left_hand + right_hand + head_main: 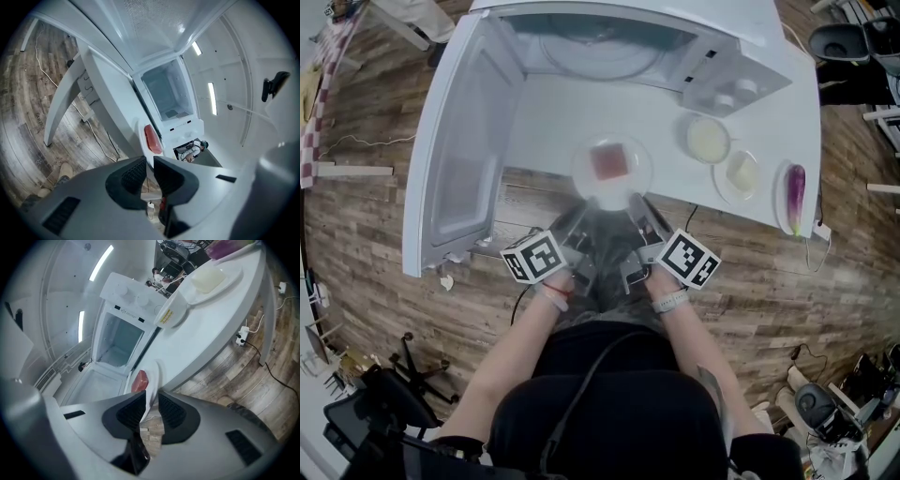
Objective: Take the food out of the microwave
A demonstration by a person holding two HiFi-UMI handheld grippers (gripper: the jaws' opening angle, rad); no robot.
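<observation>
Plate (634, 187) of food (608, 161), outside the open microwave (581, 56), is clamped by left hand-held gripper (581, 215) and right hand-held gripper (636, 209); release onto the worktop (769, 131) is judged outstanding.

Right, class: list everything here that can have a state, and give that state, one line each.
Microwave door: swung open.
Microwave: nothing on its turntable.
Plate: outside the microwave, level, held at its near rim.
Food: lying on the plate.
Left gripper: shut on the plate's rim.
Right gripper: shut on the plate's rim.
Bowl: upright, filled with something pale.
</observation>
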